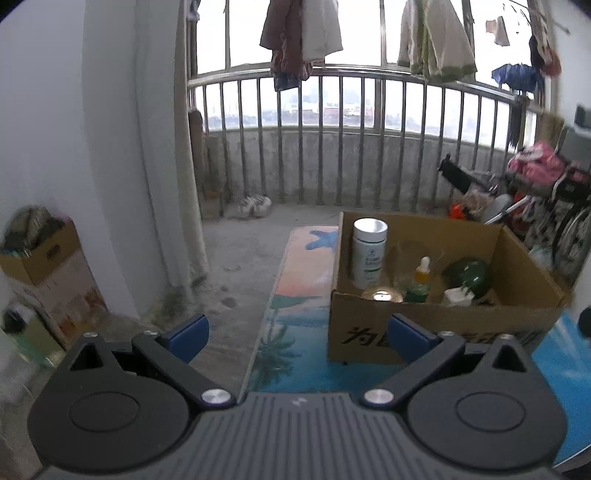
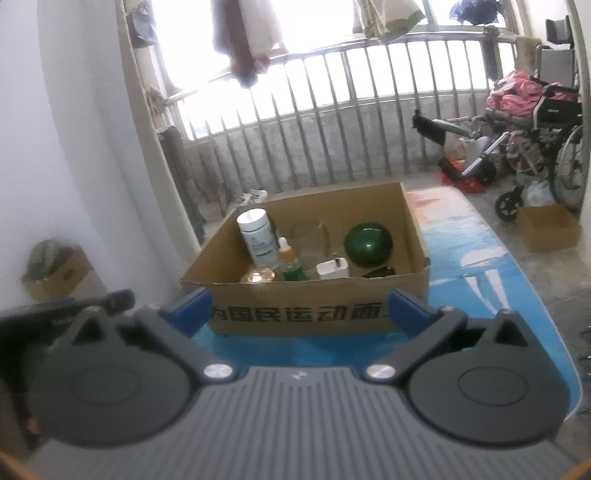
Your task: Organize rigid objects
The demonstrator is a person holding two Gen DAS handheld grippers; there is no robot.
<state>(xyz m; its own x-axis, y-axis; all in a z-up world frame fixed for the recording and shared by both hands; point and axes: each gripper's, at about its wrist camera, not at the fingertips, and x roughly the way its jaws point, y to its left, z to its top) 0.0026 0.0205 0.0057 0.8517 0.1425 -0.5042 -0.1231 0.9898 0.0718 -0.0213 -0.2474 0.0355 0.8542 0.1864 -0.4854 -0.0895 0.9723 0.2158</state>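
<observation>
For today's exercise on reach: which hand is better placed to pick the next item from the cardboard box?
Probably the right gripper: the cardboard box sits centred straight ahead of its open, empty jaws. For the left gripper it lies off to one side.

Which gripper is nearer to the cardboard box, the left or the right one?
Right, probably. The right gripper faces the cardboard box squarely, just before its front wall. The left gripper sits off its left corner, open and empty.

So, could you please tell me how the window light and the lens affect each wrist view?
Left wrist view: the window is bright but city outlines survive; railing bows from fisheye. Right wrist view: the window blows out white, hanging clothes blur, and the cardboard box stays fairly sharp.
</observation>
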